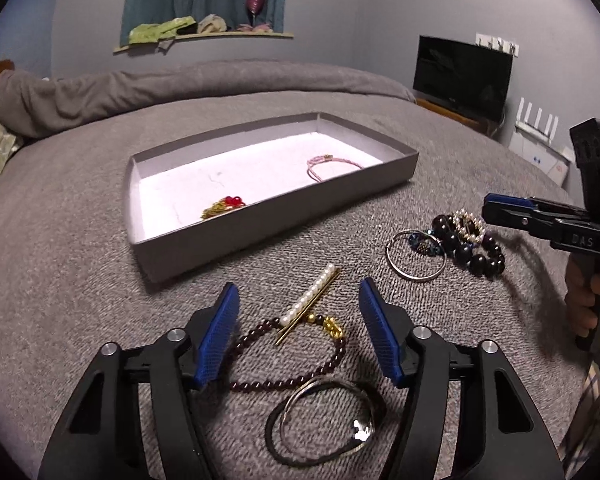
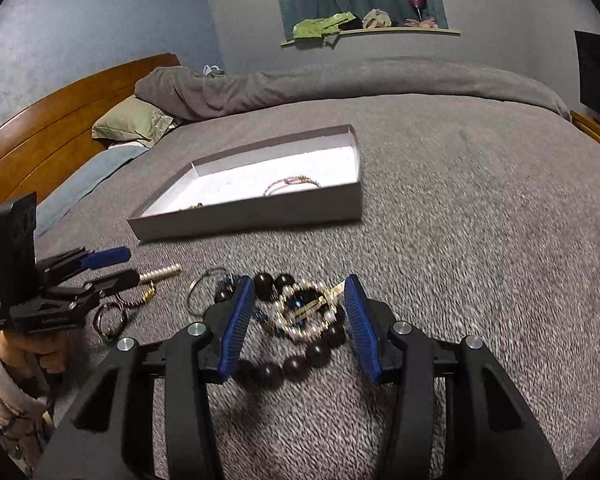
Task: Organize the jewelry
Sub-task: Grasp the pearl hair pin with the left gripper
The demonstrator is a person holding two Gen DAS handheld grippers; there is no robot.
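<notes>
Jewelry lies scattered on the grey bed (image 1: 80, 280), and we go first to the left wrist view; the left tongs (image 1: 298, 320) stand open, their blue pads on either side of a pearl hair clip (image 1: 310, 300) and touching nothing; that clip lies across a dark red bead bracelet (image 1: 300, 364) with a gold clasp; nearer the camera lies a black hair tie (image 1: 320, 424) with a shiny charm; beyond the clip sits a shallow grey box (image 1: 260, 216) with a white floor, holding a red and gold piece (image 1: 224, 208) near its front wall and a pink bracelet (image 1: 332, 166) toward its right end; to the right of the tongs lie a silver bangle (image 1: 416, 256), a small blue beaded piece (image 1: 420, 242), a black bead bracelet (image 1: 468, 248) and a pearl ring brooch (image 1: 470, 226) on top of it; the right tongs (image 1: 500, 210) reach in from the right edge, just above that brooch, in a hand (image 1: 588, 292).

In the right wrist view our right tongs (image 2: 300, 320) are open, flanking the pearl ring brooch (image 2: 306, 312) and the black bead bracelet (image 2: 300, 356) without pressing either; the silver bangle (image 2: 204, 292) lies just left; the grey box (image 2: 260, 216) sits farther up the bed (image 2: 480, 260); at the left edge the left tongs (image 2: 120, 268) hang open over the pearl hair clip (image 2: 162, 272).
</notes>
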